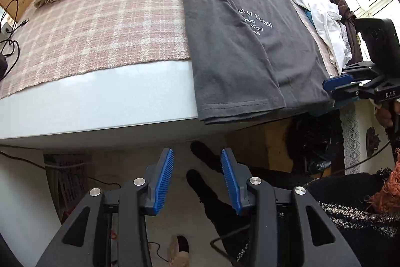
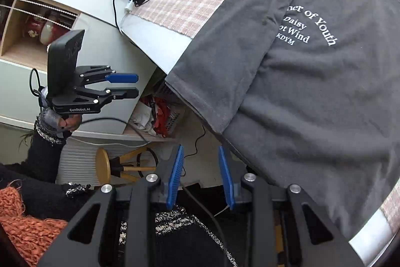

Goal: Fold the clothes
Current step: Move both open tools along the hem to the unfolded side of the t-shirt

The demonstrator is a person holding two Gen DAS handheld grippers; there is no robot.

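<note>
the next fold is best started by pinching the hem corners of the dark grey t-shirt (image 1: 240, 41) evenly, so the layers stay aligned. the left gripper (image 1: 197, 179) and the right gripper (image 2: 201, 174) are both spread, with nothing held between the jaws. the shirt is seen right of centre in the left view, already folded lengthwise, printed side up, its hem overhanging the edge of the bed (image 1: 100, 96).

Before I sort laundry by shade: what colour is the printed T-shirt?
Dark grey T-shirt with white lettering and a white daisy; clearest in the right wrist view.
</note>
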